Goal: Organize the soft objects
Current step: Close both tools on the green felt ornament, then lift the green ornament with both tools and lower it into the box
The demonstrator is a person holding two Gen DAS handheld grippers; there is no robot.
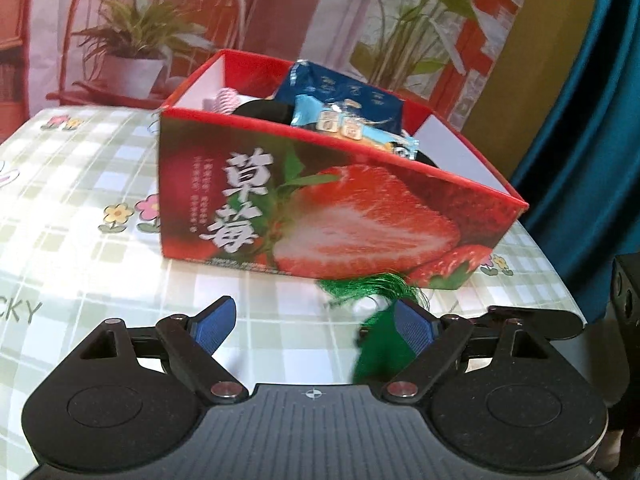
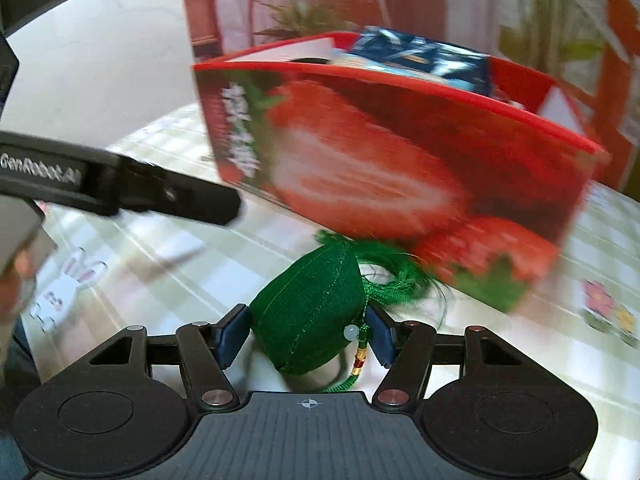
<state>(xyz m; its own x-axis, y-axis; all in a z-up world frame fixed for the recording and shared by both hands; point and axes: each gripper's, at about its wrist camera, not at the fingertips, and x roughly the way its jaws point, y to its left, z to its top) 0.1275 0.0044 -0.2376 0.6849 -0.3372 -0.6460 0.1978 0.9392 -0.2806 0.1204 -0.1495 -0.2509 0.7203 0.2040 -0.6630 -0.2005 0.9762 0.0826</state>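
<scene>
The right gripper (image 2: 308, 334) clamps its blue pads on a green stitched fabric sachet with a tassel (image 2: 308, 312), low over the checked tablecloth (image 2: 160, 264). The left gripper (image 1: 316, 326) stands wide, empty. Just beyond, near the tabletop's far edge, stands a red strawberry-printed cardboard box (image 1: 340, 216).

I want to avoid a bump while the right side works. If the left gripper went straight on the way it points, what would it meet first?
Probably the strawberry box: its printed front wall fills the line ahead of the open left gripper, with only tablecloth between. Depth is unclear.
</scene>
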